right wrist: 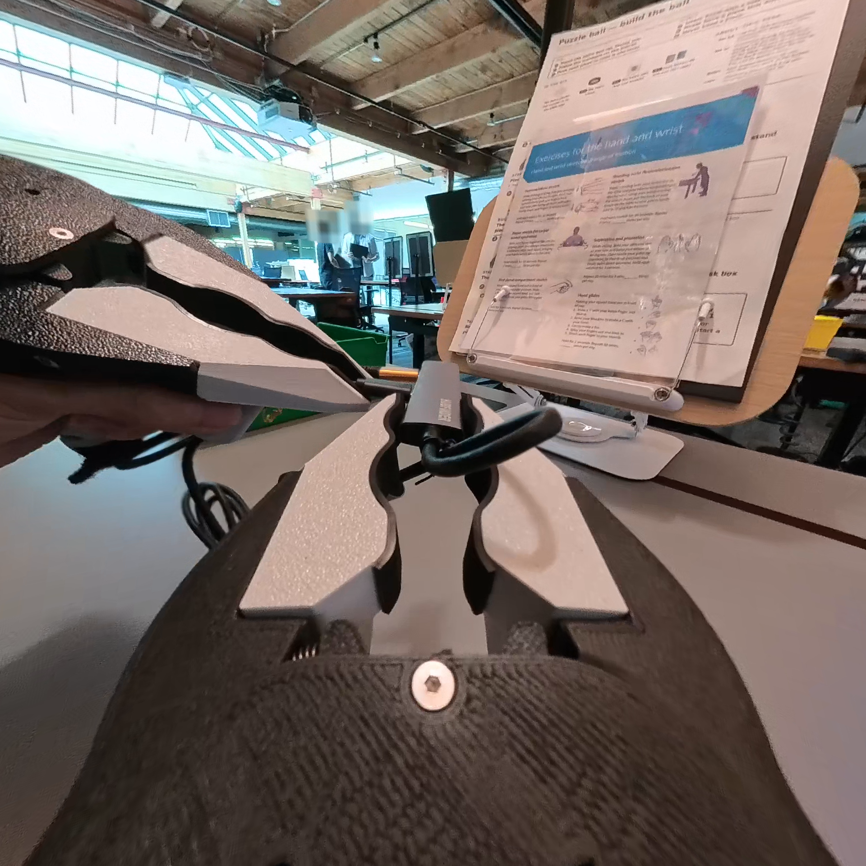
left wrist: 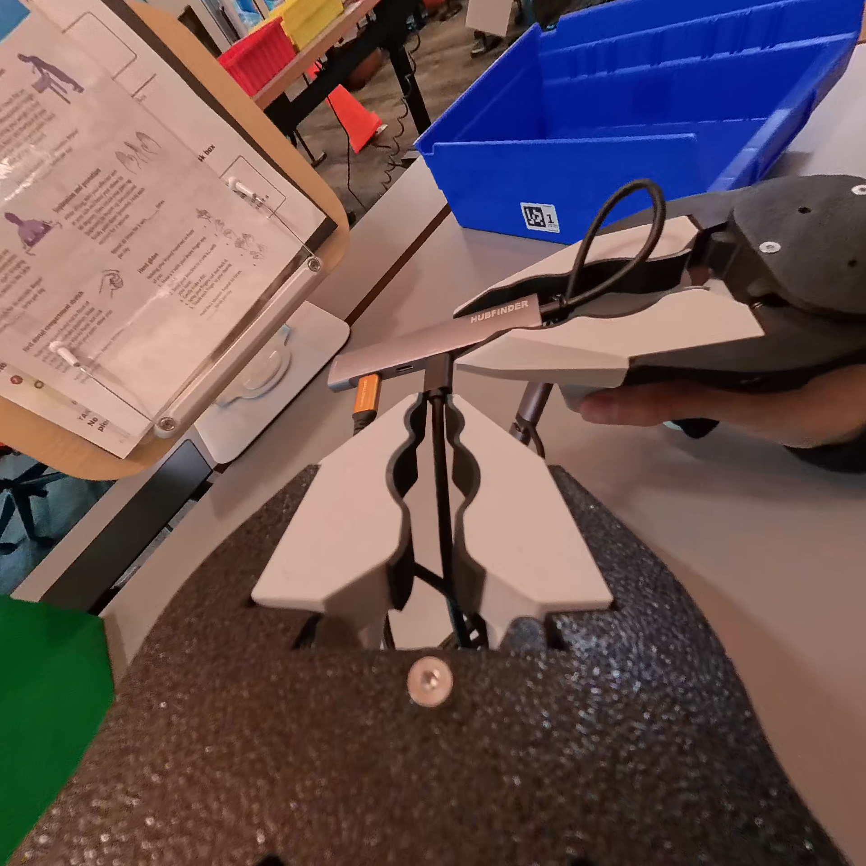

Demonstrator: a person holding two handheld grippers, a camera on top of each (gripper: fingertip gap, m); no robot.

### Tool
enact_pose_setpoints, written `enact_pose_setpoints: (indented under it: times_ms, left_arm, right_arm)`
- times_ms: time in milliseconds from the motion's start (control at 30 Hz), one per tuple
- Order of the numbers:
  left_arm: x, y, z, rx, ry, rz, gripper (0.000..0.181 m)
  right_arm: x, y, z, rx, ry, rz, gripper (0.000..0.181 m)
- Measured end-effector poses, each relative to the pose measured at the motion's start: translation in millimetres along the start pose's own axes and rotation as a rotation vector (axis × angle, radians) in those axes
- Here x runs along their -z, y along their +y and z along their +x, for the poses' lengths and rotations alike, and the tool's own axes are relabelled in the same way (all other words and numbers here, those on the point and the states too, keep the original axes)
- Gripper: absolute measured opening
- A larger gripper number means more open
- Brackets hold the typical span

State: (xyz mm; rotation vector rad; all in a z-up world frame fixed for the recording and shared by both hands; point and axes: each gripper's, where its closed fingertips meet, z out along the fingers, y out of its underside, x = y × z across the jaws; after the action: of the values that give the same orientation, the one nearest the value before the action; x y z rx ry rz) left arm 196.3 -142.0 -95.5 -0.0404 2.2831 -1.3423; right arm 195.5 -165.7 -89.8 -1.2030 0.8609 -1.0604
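A slim grey USB hub (left wrist: 398,349) is held above the grey table (left wrist: 703,539). My right gripper (left wrist: 465,335) comes in from the right and is shut on the hub's cable end; the hub's short black cable (left wrist: 609,234) loops back over its fingers. My left gripper (left wrist: 436,398) is shut on a black plug (left wrist: 438,372) seated in the hub's side, its cable running back between the fingers. An orange plug (left wrist: 366,394) sits in the neighbouring port. In the right wrist view the right gripper (right wrist: 433,405) clamps the hub (right wrist: 433,386), and the left gripper (right wrist: 364,391) meets it from the left.
A blue divided bin (left wrist: 609,117) stands at the back right of the table. A wooden document stand with printed sheets (left wrist: 140,234) stands at the left on a white base (right wrist: 609,445). A black cable (right wrist: 211,506) lies coiled on the table. A green bin (right wrist: 356,342) is farther off. Left and right tips are no more than a few centimetres apart.
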Motion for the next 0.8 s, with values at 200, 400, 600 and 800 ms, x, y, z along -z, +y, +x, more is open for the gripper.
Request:
enact_pose_setpoints:
  times_ms: [200, 400, 600, 800]
  left_arm:
    - [-5, 2, 0, 0.038, -0.023, 0.051, 0.005]
    - [-10, 10, 6, 0.049, -0.041, 0.072, 0.004]
    - [-5, 0, 3, 0.038, -0.068, 0.149, 0.003]
    - [-3, -4, -1, 0.004, -0.107, 0.198, 0.002]
  right_arm:
    - [3, -9, -1, -0.023, -0.013, 0.067, 0.028]
    - [2, -5, 1, 0.106, 0.042, 0.018, 0.024]
    - [4, -9, 3, 0.099, 0.017, 0.047, 0.023]
    - [2, -7, 2, 0.134, 0.040, 0.014, 0.024]
